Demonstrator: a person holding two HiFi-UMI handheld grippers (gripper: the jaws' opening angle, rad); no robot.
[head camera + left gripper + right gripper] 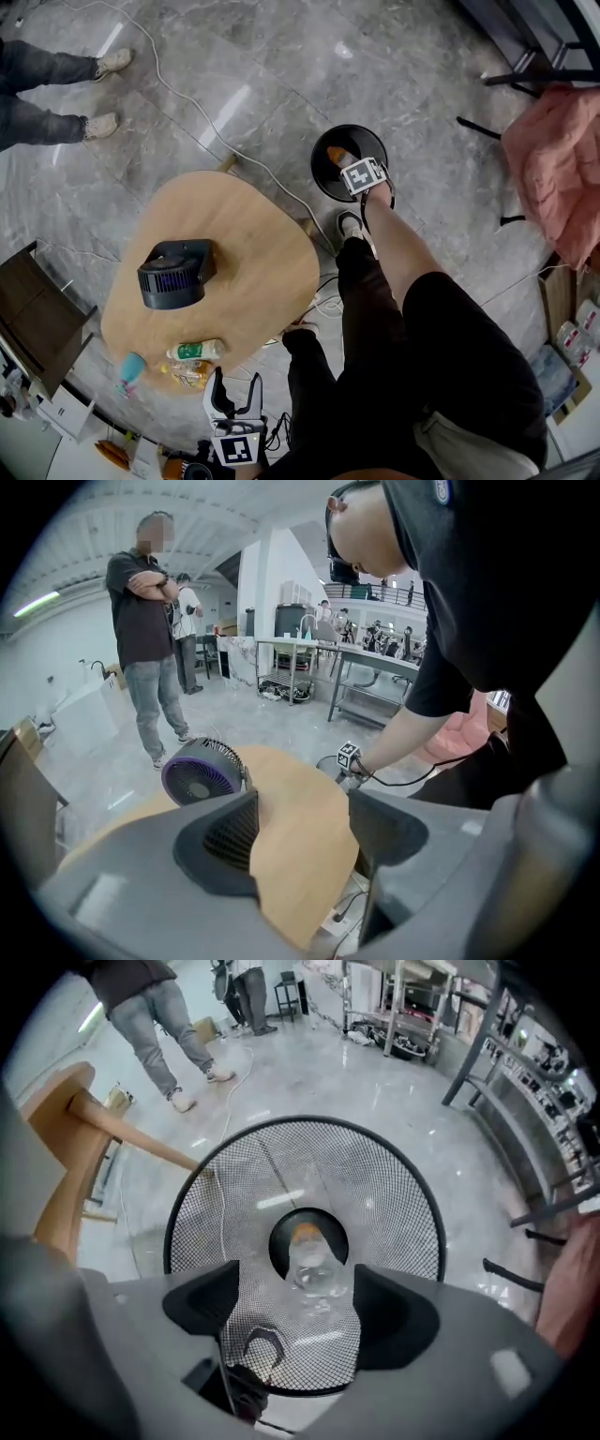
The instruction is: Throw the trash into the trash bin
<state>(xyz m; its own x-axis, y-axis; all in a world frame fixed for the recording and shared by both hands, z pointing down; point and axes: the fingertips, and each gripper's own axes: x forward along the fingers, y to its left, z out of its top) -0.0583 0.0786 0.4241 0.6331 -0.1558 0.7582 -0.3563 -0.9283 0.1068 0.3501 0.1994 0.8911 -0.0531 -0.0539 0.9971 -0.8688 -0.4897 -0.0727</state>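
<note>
Item under disposal: a clear plastic bottle [309,1265] with an orange cap, cap end down, lying in line with the dark floor of the black mesh trash bin [394,1194]; whether it is dropping or already resting inside cannot be told.

Right gripper [298,1290]: pointed straight down over the bin mouth; jaws well apart; the bottle shows between them with a clear gap at the left pad and little at the right; no grip is evident.

Left gripper [305,832]: held low at the near edge of the wooden table [253,244]; jaws apart with nothing between them.

Outstanding trash on the table's near edge: a green-labelled bottle [197,351], a second bottle [187,373] just beside it and a teal cup [131,367]; a black desk fan [176,273] stands behind them.

Hazards, as judgement:
- the bottle sits close to the right pad; it may catch there and swing against the rim rather than fall clean;
- the bin looks light; a knock from the gripper on lifting away could tip it;
- a white cable [187,103] runs across the floor beside bin and table; a foot could snag it on the return;
- the remaining items lie near the edge; a careless reach may push them off.
</note>
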